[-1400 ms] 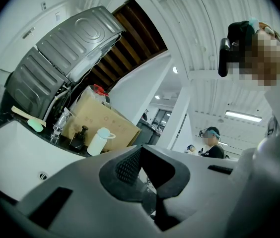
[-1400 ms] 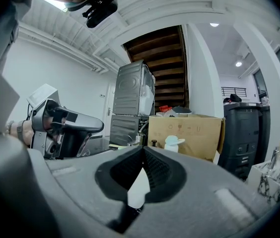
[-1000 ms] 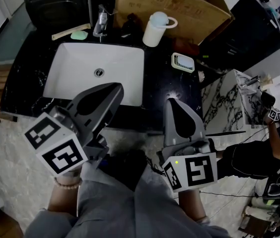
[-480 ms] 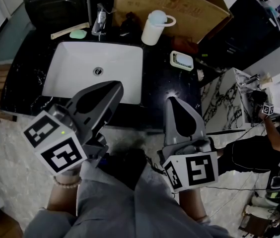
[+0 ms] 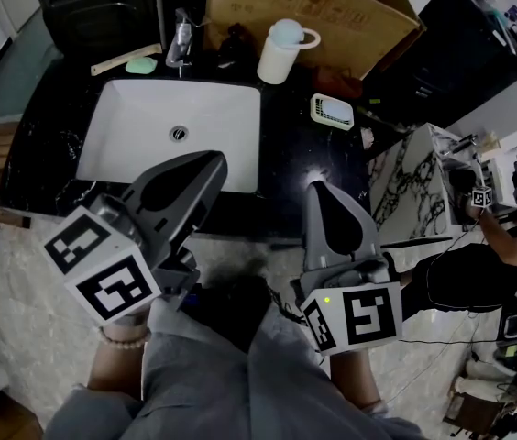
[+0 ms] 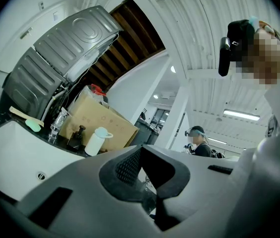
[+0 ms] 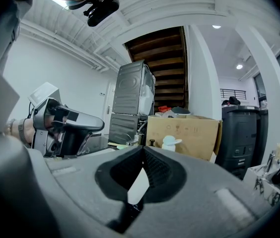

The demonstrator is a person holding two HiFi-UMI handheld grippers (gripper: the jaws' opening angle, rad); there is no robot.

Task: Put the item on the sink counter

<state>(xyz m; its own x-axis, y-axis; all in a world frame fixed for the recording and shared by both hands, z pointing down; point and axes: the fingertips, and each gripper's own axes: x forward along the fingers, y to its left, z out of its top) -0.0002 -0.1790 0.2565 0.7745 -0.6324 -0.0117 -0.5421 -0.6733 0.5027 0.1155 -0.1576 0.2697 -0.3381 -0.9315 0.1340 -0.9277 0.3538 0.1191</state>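
Only the bystander (image 5: 465, 278) at right has shifted; left gripper (image 5: 214, 160) and right gripper (image 5: 318, 189) stay clenched on nothing. The white lidded jug (image 5: 280, 53) (soap dish (image 5: 333, 111) nearby) stands on the sink counter (image 5: 300, 159) behind the basin (image 5: 130, 140).

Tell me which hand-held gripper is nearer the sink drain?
Left. The left hand-held gripper hangs over the sink near the drain; the right hand-held gripper is off the sink's right side.
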